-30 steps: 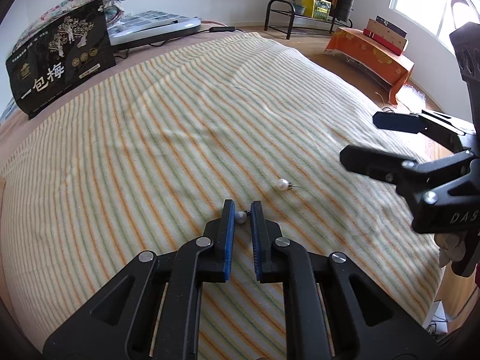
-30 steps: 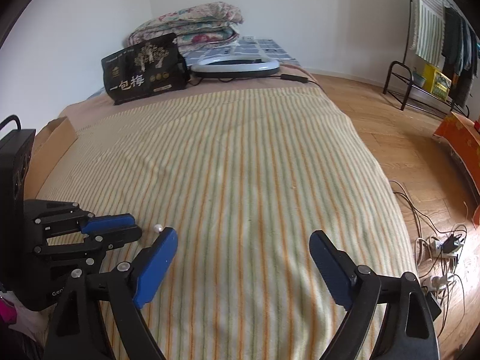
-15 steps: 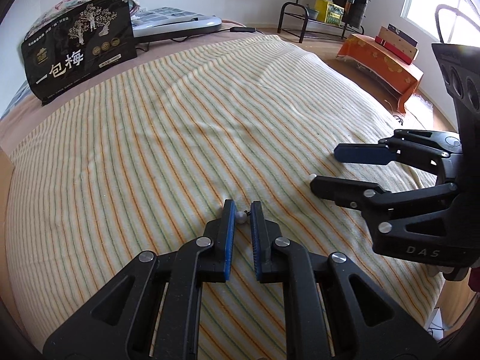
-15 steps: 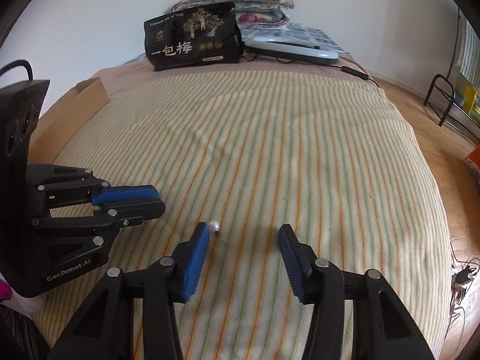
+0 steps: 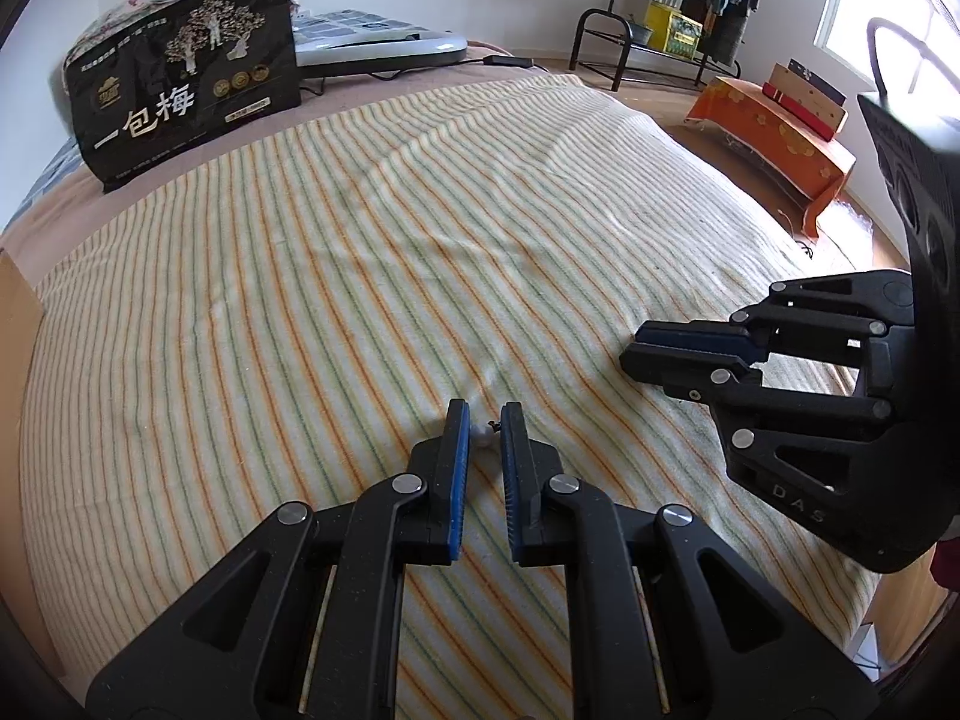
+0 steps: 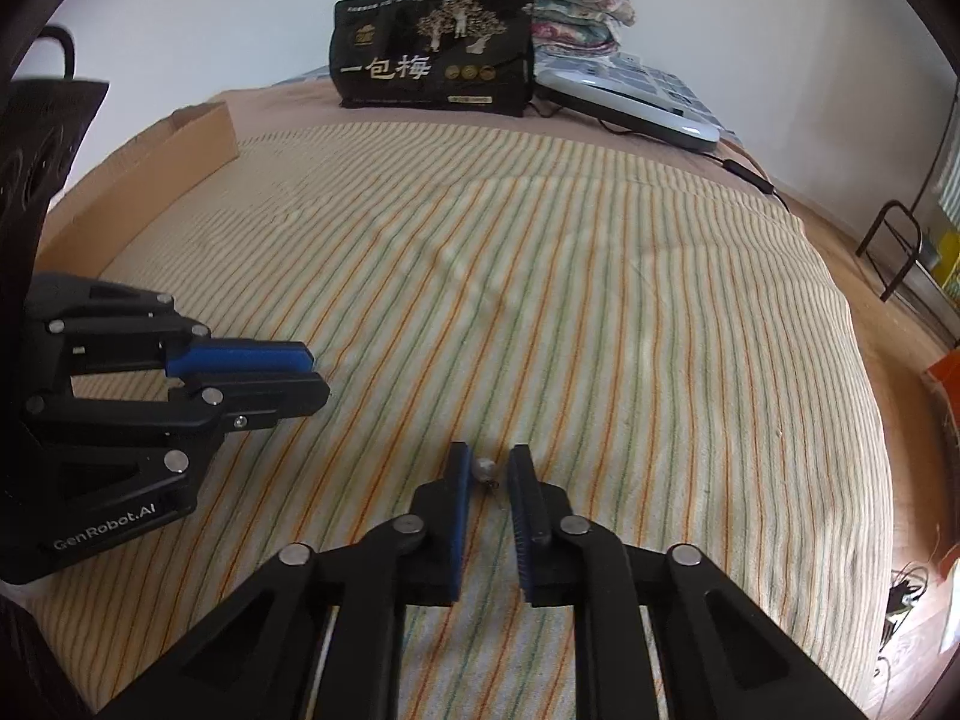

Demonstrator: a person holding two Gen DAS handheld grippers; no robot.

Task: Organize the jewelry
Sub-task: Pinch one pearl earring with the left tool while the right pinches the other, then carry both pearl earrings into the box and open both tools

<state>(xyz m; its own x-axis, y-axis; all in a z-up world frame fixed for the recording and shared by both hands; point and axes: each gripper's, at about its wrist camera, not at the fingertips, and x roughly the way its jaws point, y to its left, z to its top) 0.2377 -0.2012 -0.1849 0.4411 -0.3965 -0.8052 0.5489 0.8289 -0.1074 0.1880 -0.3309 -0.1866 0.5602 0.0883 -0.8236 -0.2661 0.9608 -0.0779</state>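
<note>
My left gripper (image 5: 483,420) is shut on a pearl earring (image 5: 482,435), held between its blue pads just above the striped blanket (image 5: 372,252). My right gripper (image 6: 487,463) is shut on a second pearl earring (image 6: 483,469), whose post points down toward the blanket (image 6: 540,276). The right gripper also shows at the right of the left wrist view (image 5: 654,354), jaws nearly together. The left gripper shows at the left of the right wrist view (image 6: 300,372), jaws nearly together.
A black printed bag (image 6: 435,57) and folded quilts (image 6: 540,0) stand at the bed's head, beside a grey flat device (image 6: 636,102) with a cable. A cardboard box (image 6: 144,174) lies along the left edge. A clothes rack (image 5: 660,24) and orange bench (image 5: 780,138) stand on the floor.
My right gripper swung in over the second earring on the blanket and closed on it. My left gripper kept its earring and shifted slightly.
</note>
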